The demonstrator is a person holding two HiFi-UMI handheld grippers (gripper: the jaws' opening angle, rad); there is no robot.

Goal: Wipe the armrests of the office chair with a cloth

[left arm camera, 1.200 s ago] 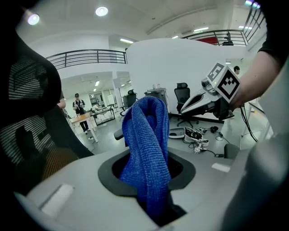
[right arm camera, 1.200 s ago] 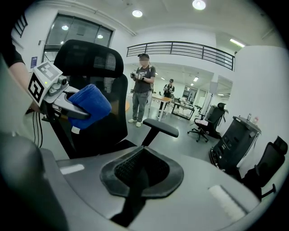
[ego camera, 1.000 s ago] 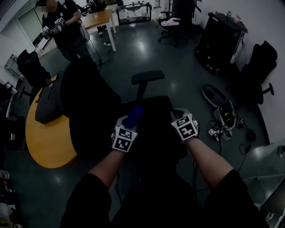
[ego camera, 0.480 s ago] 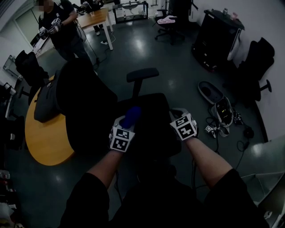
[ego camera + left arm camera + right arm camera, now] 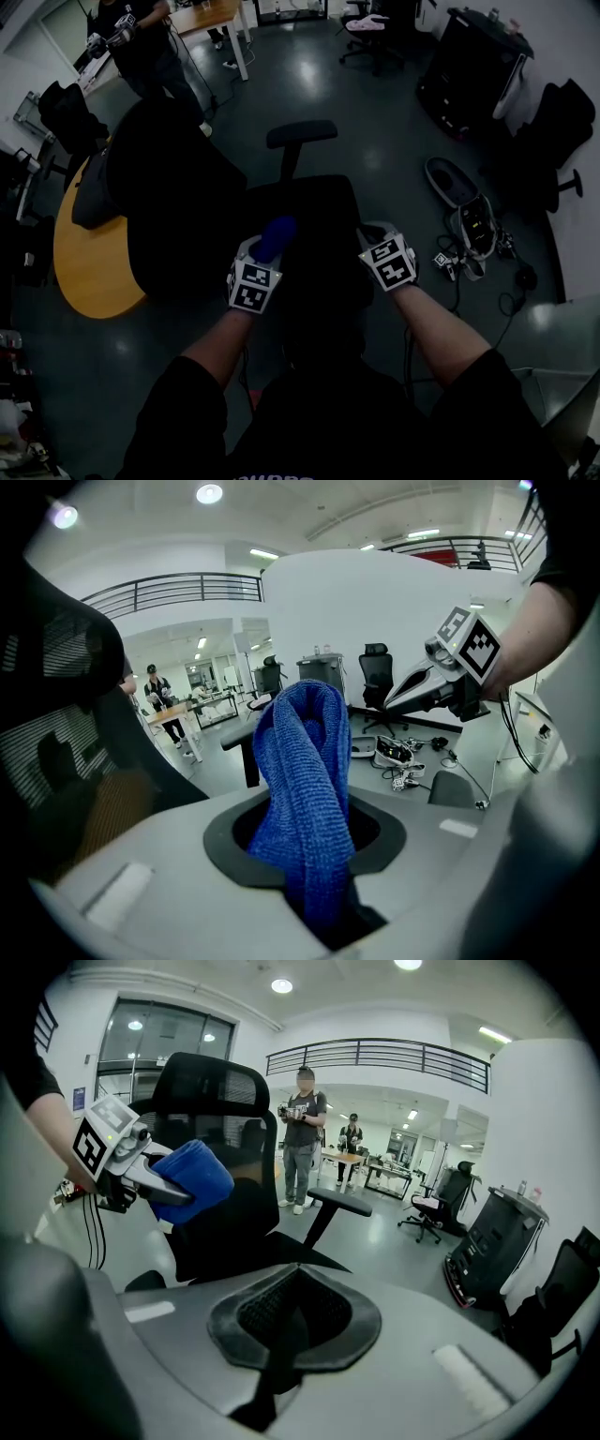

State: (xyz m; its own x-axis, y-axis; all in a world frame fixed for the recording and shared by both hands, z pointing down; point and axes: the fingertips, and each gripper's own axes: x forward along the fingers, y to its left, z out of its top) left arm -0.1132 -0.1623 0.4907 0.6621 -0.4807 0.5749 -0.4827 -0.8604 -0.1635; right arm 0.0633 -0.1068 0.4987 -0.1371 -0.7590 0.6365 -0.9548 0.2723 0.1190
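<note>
The left tool is clamped on a bunched blue cloth. The cloth sticks out past its jaws above the chair seat, leaving a fold free for wiping. The right tool is closed on nothing and sits level beside it, probably out of the way. The armrest stands ahead, well apart from the cloth, so wiping looks not yet begun.

legible text: none | shirt print: cut off at edge, unreadable
</note>
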